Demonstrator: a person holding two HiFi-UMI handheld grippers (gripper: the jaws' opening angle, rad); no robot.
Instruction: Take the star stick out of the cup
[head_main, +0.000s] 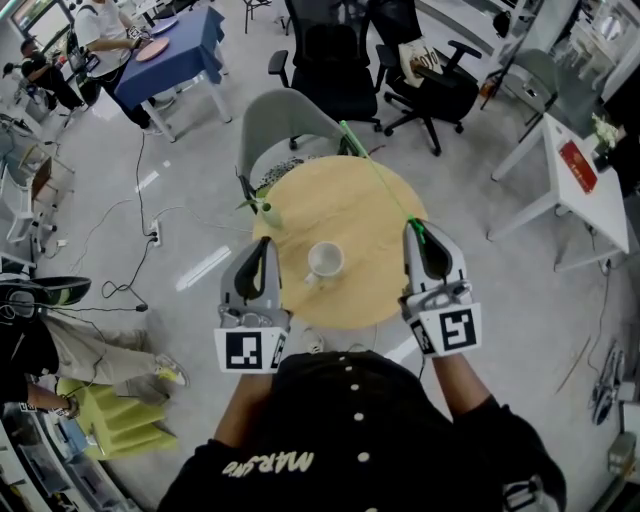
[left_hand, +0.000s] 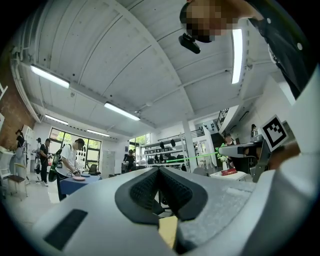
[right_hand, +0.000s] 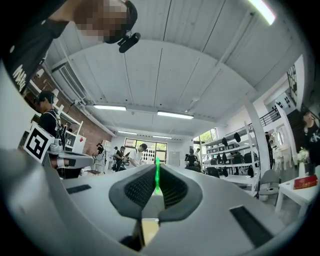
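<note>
The right gripper (head_main: 417, 228) is clamped on the thin green stick (head_main: 375, 172); the stick is out of the white cup (head_main: 325, 261) and slants away over the round wooden table (head_main: 350, 200), its far tip perhaps past the rim; the left gripper (head_main: 266, 245) is closed on nothing, beside the cup.

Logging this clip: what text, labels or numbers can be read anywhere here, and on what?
"MAR": yellow print on the black shirt, upside down; the remaining letters are unclear.
Red item on the white table: markings too small to read.
Marker cubes: square patterns, no words.
</note>
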